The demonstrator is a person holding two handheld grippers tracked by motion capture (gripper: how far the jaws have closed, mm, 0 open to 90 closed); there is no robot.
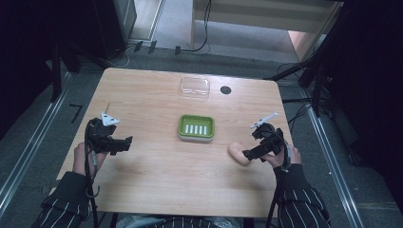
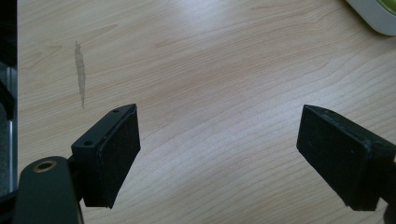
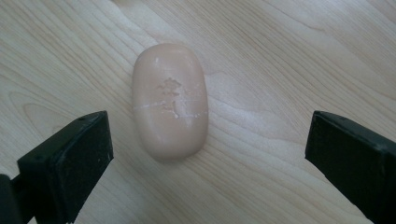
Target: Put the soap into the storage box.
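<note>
Soap (image 1: 237,153), one pink bar, lies on the desk (image 1: 157,175) just beside the right claw (image 1: 248,154) in the high view. One green dish (image 1: 196,127) sits in the middle with five white strips in it, and one clear box (image 1: 195,87) sits behind it. Left claw (image 2: 218,154) is wide apart over bare wood in its own view. Right claw (image 3: 208,154) is wide apart too, soap (image 3: 170,100) lying between its jaws, not touched

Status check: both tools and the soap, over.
Right tool open, lined up on the soap bar, not touching. Left tool open over bare table. Green soap dish empty at centre. Nothing between soap and dish.
</note>
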